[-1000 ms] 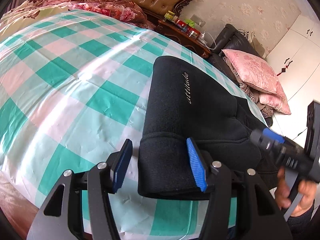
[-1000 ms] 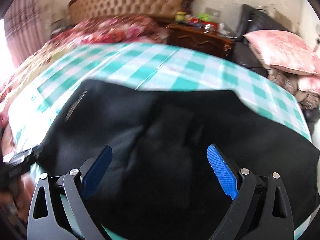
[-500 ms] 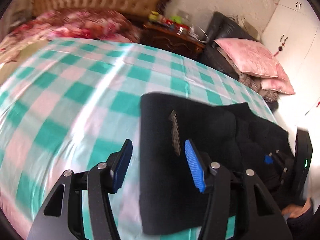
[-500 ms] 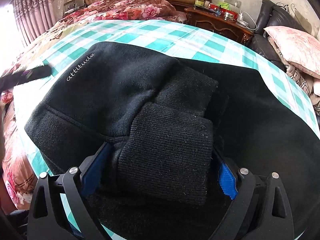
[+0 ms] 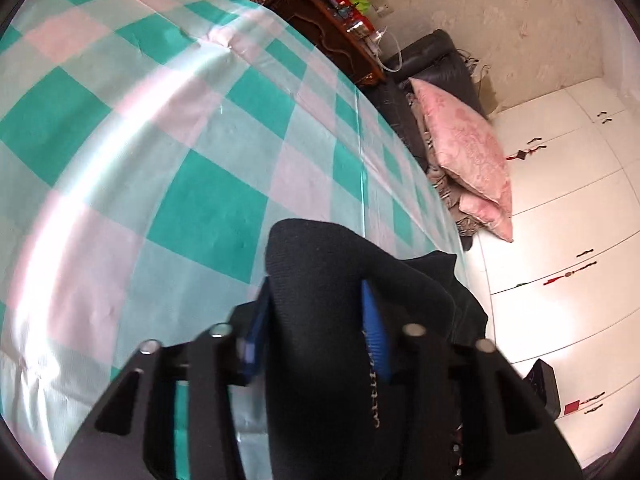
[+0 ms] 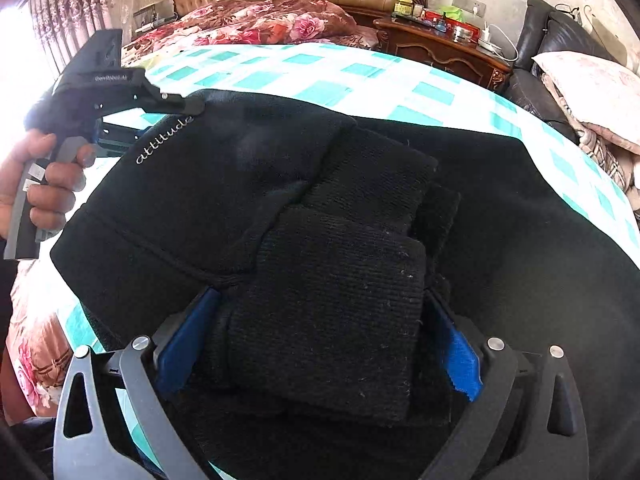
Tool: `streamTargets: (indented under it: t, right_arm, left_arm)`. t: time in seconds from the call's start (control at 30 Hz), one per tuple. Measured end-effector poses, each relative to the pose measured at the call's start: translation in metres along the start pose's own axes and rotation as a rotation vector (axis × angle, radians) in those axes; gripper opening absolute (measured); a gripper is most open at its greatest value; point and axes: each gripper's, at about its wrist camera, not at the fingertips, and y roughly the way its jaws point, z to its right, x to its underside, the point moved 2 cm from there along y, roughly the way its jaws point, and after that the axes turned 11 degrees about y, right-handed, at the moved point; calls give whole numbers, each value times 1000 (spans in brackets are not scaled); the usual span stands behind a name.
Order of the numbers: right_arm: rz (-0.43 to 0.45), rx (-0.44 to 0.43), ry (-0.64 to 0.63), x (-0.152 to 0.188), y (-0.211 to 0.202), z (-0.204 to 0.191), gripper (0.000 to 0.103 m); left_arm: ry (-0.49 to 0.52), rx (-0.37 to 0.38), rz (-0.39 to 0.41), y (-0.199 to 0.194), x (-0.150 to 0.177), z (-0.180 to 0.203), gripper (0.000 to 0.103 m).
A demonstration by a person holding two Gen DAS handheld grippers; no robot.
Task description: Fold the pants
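Left wrist view: your left gripper (image 5: pixel 316 320) clamps black pants (image 5: pixel 320 300); your right gripper (image 6: pixel 316 344) pinches folded cuffs (image 6: pixel 332 304) over checkered sheet (image 6: pixel 320 80).

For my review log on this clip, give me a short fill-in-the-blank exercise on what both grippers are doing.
1. The left gripper is shut on the black ____.
2. The right gripper clamps the ribbed ____ of the pants.
3. The word stitched on the pants is ____.
4. The tablecloth is checked green and ____.

Missing: pants; cuffs; attitude; white
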Motion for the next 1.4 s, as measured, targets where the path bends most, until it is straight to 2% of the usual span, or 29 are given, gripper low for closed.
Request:
streamTargets:
  t: [0.1, 0.17, 0.27, 0.33, 0.4, 0.5, 0.57, 0.67, 0.77, 0.83, 0.9, 1.0, 1.17, 1.4]
  right_arm:
    - [-21, 11, 1, -5, -3, -1, 95]
    - [-33, 17, 0, -16, -13, -3, 95]
    - [92, 20, -61, -47, -51, -16, 97]
    - [164, 31, -74, -80, -65, -26, 97]
    - [152, -6, -60, -109, -54, -34, 97]
    - [31, -73, -103, -138, -1, -52, 97]
    - [-22, -28, -110, -148, 40, -55, 96]
    - [-101, -55, -59, -145, 77, -49, 96]
    - [-117, -96, -12, -133, 87, -44, 96]
    - [-114, -98, 4, -131, 86, -42, 96]
    - [-101, -93, 1, -129, 85, -43, 97]
    - [-88, -84, -1, -130, 86, -44, 97]
    - [-83, -94, 13, -129, 86, -41, 97]
    - [-72, -93, 17, -128, 84, -40, 97]
  left_arm:
    - [23, 17, 40, -8, 1, 9, 29]
    - [64, -4, 59, -13, 0, 20, 28]
    - [93, -27, 74, -17, -2, 30, 28]
    - [88, -33, 84, -17, -2, 31, 28]
    - [84, -37, 91, -18, 0, 32, 28]
    - [71, -25, 103, -22, 2, 30, 28]
    - [63, -14, 110, -23, 2, 30, 28]
    - [41, -15, 97, -20, 4, 24, 28]
    - [-30, 2, 85, -14, 8, 9, 33]
    - [-74, 22, 94, -19, 13, 3, 50]
    - [-58, 30, 80, -30, 26, 8, 56]
    - [-29, 1, 40, -48, 55, 18, 57]
    - [-40, 19, 6, -60, 105, 26, 58]
    - [-11, -16, 28, -62, 122, 38, 56]
